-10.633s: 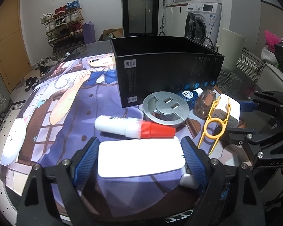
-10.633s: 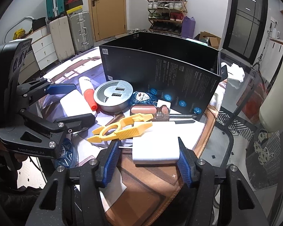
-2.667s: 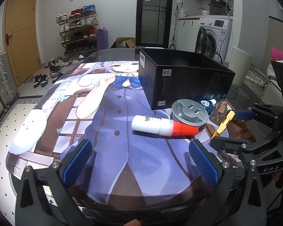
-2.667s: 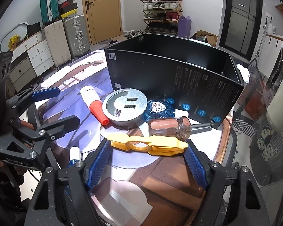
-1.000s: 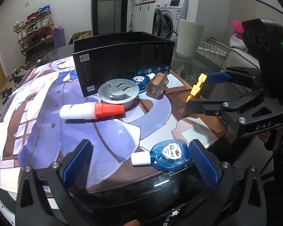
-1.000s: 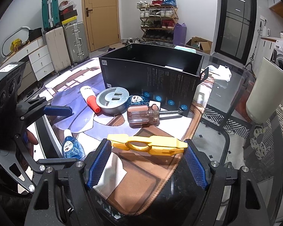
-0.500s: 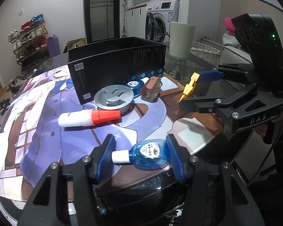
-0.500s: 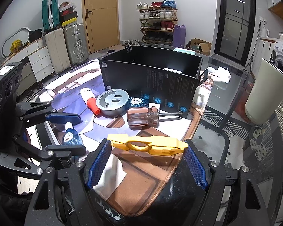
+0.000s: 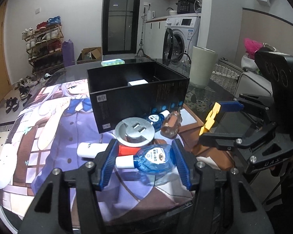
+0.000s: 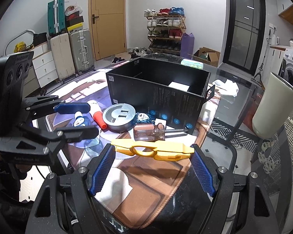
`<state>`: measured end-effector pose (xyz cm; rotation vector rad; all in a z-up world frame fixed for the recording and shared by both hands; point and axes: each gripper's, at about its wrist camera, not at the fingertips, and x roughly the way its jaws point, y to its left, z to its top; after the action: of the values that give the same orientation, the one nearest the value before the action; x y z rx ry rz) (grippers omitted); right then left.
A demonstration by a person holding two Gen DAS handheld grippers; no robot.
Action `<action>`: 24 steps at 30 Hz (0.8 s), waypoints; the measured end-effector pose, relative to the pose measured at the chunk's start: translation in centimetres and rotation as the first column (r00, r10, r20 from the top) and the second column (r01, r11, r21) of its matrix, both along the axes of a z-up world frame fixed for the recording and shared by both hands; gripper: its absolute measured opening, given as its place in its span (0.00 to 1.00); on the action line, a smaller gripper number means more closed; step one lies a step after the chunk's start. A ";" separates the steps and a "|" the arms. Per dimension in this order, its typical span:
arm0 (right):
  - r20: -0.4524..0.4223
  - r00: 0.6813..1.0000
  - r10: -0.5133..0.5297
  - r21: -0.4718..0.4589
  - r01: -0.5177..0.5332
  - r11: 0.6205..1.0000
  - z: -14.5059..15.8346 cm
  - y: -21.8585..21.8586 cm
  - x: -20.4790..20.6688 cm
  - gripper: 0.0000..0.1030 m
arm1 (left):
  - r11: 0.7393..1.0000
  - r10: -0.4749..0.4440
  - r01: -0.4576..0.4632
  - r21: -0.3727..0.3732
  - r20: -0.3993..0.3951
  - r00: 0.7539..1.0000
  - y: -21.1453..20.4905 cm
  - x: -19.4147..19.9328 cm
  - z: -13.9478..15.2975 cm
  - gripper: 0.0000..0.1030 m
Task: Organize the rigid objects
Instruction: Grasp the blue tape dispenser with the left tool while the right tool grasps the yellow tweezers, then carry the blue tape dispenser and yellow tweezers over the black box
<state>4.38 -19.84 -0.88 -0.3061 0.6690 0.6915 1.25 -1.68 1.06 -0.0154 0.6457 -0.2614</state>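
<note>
my left tongs (image 9: 144,162) squeeze the blue bottle (image 9: 150,160). my right tongs (image 10: 152,159) hold the yellow tool (image 10: 152,148). the black box (image 9: 138,91) sits ahead.

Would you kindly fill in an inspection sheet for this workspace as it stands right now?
Surface: glass table covered partly by a printed anime mat.
Job's things: open black box holding a white item; on the mat in front of it a red-capped white tube, silver USB hub, screwdriver and second blue bottle.
Clutter: white cloth and a mint green packet on the glass beyond the box.
Grippers: left gripper shut on blue eye-drop bottle; right gripper shut on yellow plastic tool.
Cables: nothing seen on the table.
Surroundings: shoe rack, suitcases, washing machine.
</note>
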 end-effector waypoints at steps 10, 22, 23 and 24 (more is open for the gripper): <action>0.046 0.999 0.007 0.015 -0.008 1.000 1.6 0.0 0.0 0.77 | 0.998 0.056 -0.055 -0.006 0.044 0.997 0.3 2.0 2.0 0.54; 0.088 0.996 0.010 0.044 -0.014 0.999 3.4 -0.2 0.9 0.77 | 0.992 0.127 -0.127 0.003 0.081 0.989 0.9 4.0 3.2 0.54; 0.089 0.996 0.012 0.041 -0.016 0.999 3.5 -0.2 1.0 0.77 | 0.991 0.134 -0.135 0.012 0.085 0.987 0.9 4.2 3.3 0.54; 0.093 0.996 0.014 0.042 -0.018 0.999 3.6 -0.1 1.1 0.77 | 0.989 0.142 -0.144 0.021 0.089 0.986 0.9 4.3 3.3 0.54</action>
<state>5.51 -19.96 2.71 -0.3028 0.5637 0.7017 5.58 -0.80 4.32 -0.0238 0.5581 -0.1142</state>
